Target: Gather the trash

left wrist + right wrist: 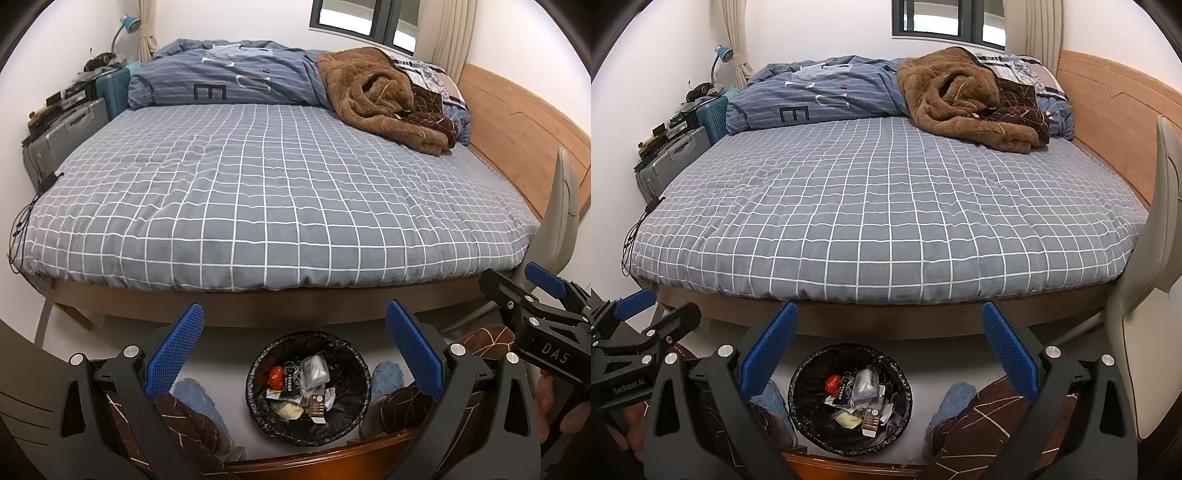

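Trash sits in the black-lined bin on the floor by the bed; left tongs and right tongs gape wide, empty. Risk: a careless dip could tear the liner or tip the bin

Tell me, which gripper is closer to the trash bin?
Neither clearly. The left gripper and right gripper both hover open above the trash bin, which sits slightly more centred under the left.
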The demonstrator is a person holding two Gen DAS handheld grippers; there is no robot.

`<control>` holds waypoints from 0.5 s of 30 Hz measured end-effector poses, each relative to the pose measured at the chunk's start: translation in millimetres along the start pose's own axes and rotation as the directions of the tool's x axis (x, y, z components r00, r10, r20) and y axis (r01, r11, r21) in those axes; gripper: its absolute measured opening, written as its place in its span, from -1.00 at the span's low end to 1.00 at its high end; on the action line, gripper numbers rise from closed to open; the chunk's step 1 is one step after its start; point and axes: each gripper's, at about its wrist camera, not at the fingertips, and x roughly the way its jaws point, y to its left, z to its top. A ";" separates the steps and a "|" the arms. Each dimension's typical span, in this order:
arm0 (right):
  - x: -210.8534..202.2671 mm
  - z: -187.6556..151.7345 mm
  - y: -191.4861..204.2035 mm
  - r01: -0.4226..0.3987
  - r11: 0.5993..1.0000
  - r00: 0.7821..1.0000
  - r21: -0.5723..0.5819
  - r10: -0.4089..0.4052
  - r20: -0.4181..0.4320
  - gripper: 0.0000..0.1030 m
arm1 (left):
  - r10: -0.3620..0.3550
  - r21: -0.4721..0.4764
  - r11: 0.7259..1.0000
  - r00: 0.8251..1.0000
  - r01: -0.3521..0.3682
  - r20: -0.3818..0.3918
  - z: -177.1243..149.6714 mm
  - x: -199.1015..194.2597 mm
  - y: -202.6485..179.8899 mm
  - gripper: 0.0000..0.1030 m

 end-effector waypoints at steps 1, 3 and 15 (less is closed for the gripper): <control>0.1 0.0 0.0 0.001 1.000 1.000 0.000 -0.001 0.000 0.85 | 0.000 0.000 1.000 1.000 0.000 -0.001 0.1 0.2 0.3 0.89; 1.2 -0.2 -0.1 0.000 1.000 1.000 0.001 0.000 -0.003 0.85 | 0.002 0.001 1.000 1.000 -0.002 0.000 0.8 0.4 0.1 0.89; 2.6 -1.3 0.6 -0.002 1.000 1.000 0.002 0.002 -0.005 0.85 | 0.038 0.018 0.999 0.999 -0.038 -0.005 2.5 1.8 -0.9 0.89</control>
